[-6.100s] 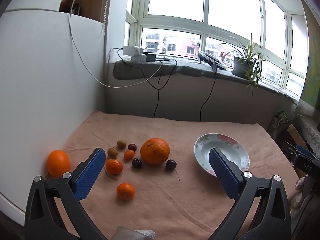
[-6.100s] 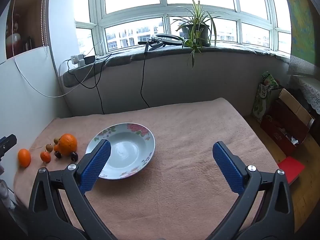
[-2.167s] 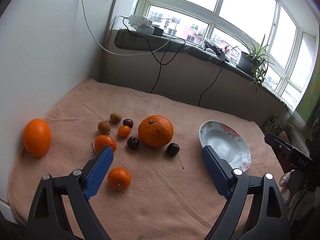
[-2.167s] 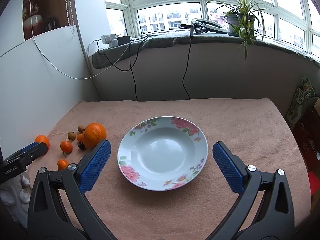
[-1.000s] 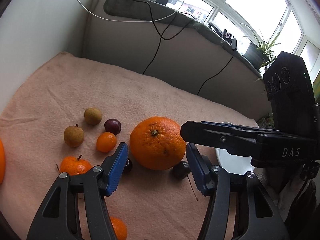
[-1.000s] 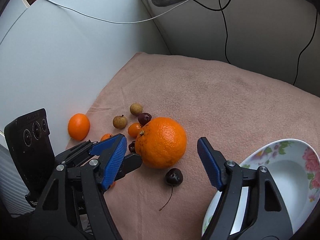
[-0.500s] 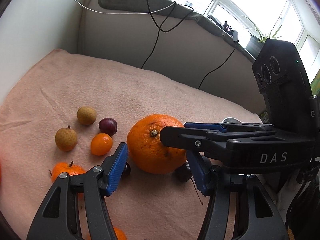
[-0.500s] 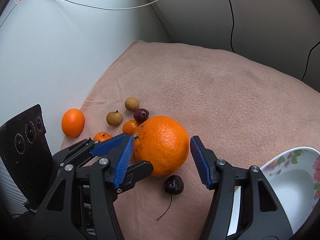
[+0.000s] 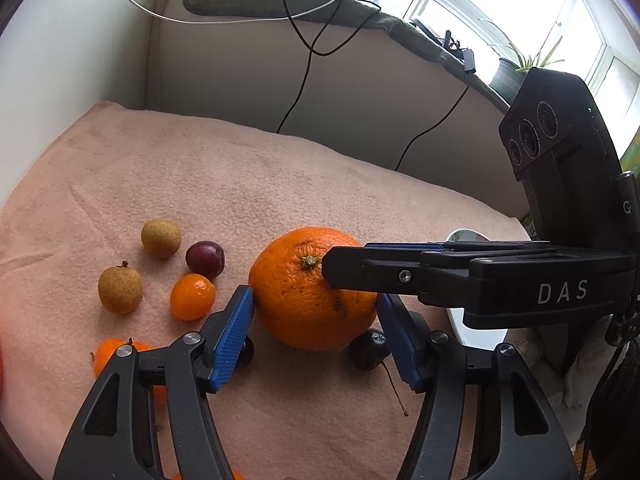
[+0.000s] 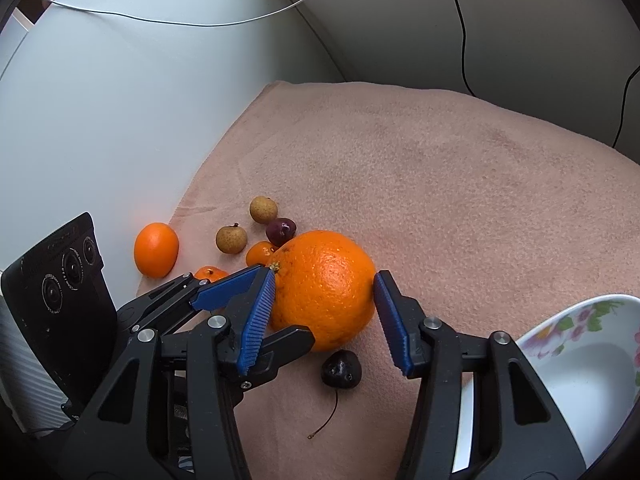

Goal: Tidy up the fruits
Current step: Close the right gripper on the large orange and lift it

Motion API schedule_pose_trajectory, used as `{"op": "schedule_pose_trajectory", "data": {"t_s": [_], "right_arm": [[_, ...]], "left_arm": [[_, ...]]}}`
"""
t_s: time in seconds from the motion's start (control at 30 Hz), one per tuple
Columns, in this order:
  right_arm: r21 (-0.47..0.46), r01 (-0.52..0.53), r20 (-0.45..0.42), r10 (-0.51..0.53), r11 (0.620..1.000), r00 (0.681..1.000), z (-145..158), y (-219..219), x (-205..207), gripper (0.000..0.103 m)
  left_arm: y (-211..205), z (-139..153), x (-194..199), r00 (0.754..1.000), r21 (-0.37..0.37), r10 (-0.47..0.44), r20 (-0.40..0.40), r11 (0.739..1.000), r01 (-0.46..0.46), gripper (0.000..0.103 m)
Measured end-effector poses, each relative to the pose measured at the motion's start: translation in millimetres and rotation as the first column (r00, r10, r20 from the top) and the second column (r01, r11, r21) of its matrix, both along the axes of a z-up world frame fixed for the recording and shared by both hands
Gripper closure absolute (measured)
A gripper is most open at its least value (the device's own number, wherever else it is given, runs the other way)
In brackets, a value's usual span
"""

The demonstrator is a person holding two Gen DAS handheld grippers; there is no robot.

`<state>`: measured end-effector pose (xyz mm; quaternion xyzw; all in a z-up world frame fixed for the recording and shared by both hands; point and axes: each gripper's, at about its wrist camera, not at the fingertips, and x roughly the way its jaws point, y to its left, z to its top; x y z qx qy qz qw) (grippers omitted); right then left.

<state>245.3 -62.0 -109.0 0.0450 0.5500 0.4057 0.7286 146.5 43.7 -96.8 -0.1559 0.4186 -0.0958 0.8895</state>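
Note:
A large orange (image 9: 304, 300) (image 10: 324, 292) lies on the pink cloth among smaller fruits. My right gripper (image 10: 324, 276) straddles it and its jaws are closing, both blue pads touching the orange's sides. My left gripper (image 9: 315, 297) straddles the same orange crosswise. Its jaws are opening, with the pad tips right at the peel. One right finger (image 9: 400, 274) crosses over the orange's top. The left fingers (image 10: 228, 284) reach in from the left. The flowered plate (image 10: 560, 320) sits at the lower right.
A stemmed cherry (image 10: 341, 369) (image 9: 368, 350) lies just in front of the orange. Two longans (image 9: 161, 239), a dark fruit (image 9: 205, 259), a kumquat (image 9: 193, 297) and a mandarin (image 9: 116, 354) lie to its left. Another orange (image 10: 156, 250) sits by the white wall.
The right jaws have narrowed from wide of the orange to touching both its sides, and that gripper has come lower and closer. The left jaws have widened a little.

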Motion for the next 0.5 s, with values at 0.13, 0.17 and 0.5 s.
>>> {"op": "schedule_pose_trajectory", "data": {"t_s": [0.13,0.17,0.5], "right_arm": [[0.011,0.005,-0.032,-0.004,1.000,0.999,-2,-2,4,0.049],[0.016,0.005,-0.038,-0.004,1.000,0.999,-2,-3,5,0.049],[0.051,0.021,-0.096,-0.016,0.998,0.995,-6,-9,16,0.049]], "left_arm": [[-2,2,2,1.000,0.013,-0.003,-0.004,1.000,0.003,0.039],[-3,2,3,1.000,0.016,-0.005,-0.004,1.000,0.005,0.039],[-10,-6,15,0.999,0.044,-0.016,-0.042,0.999,0.018,0.030]]}}
